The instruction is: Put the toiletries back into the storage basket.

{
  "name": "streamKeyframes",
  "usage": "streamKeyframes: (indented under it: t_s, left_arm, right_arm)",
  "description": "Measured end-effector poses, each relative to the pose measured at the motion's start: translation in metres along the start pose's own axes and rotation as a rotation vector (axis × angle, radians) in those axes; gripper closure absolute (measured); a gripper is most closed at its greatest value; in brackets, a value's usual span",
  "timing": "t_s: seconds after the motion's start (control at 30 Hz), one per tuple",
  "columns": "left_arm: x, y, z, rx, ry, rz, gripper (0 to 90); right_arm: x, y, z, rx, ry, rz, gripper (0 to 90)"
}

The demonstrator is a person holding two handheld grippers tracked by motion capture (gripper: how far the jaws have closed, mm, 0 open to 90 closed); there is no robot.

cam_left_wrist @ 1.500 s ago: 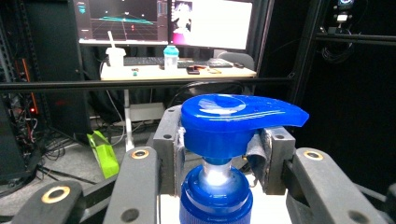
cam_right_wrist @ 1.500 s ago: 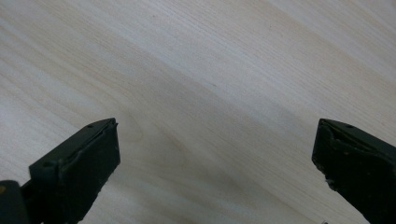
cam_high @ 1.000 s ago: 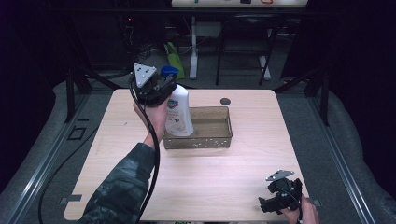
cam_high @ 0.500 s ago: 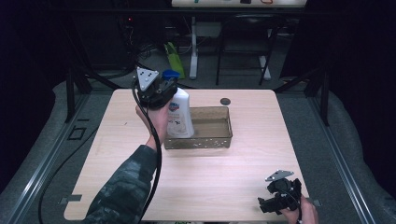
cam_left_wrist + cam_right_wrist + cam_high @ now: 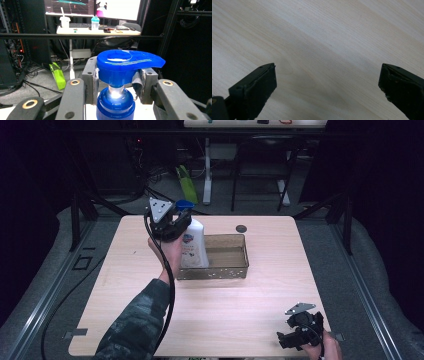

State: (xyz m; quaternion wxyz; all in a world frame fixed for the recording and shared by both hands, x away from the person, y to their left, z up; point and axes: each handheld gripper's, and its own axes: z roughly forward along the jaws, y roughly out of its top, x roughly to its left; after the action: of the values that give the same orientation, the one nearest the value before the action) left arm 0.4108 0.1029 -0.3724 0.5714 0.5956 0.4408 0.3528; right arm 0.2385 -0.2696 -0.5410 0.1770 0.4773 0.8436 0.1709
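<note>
One table (image 5: 240, 315), pale wood, carries everything; my two grippers sit well apart on it. Near its far middle stands an open wire-mesh tray (image 5: 235, 270); just beyond the tray's far right corner lies a small dark disc (image 5: 241, 228), what it is I cannot tell. At the tray's left end stands a white pump bottle (image 5: 195, 247), upright, with a printed label and a blue pump head (image 5: 125, 63); whether its base is inside the tray or touching the rim I cannot tell. My left gripper (image 5: 116, 76) is clamped on the pump head, one pad against each side, above the blue collar (image 5: 115, 103). My right gripper (image 5: 327, 82) rests at the near right corner, jaws spread wide over bare wood, gripping nothing.
</note>
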Motion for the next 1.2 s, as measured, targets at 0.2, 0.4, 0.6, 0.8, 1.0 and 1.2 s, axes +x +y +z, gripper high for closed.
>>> streamKeyframes:
  t_s: [0.2,0.4,0.6,0.8,1.0,1.2]
  left_arm:
    - [0.002,-0.007,0.0,0.003,0.006,-0.004,59.0]
    - [0.003,-0.011,0.002,0.015,0.009,0.007,59.0]
    - [0.004,-0.016,0.002,0.022,0.021,0.004,59.0]
    - [0.002,-0.023,0.004,0.034,0.033,0.016,59.0]
    - [0.002,-0.029,0.002,0.043,0.038,0.022,59.0]
    - [0.001,-0.031,0.001,0.044,0.048,0.029,59.0]
  right_arm:
    - [0.001,0.001,-0.001,-0.004,-0.001,-0.007,1.1]
    - [0.001,0.001,0.0,-0.009,0.0,-0.009,1.2]
    - [-0.001,-0.003,0.001,0.0,0.001,-0.003,1.2]
    - [-0.001,-0.002,-0.002,-0.012,-0.009,-0.002,1.2]
    - [0.0,-0.001,-0.002,-0.012,-0.011,-0.011,1.3]
    - [0.001,-0.001,-0.002,-0.013,-0.01,-0.011,1.3]
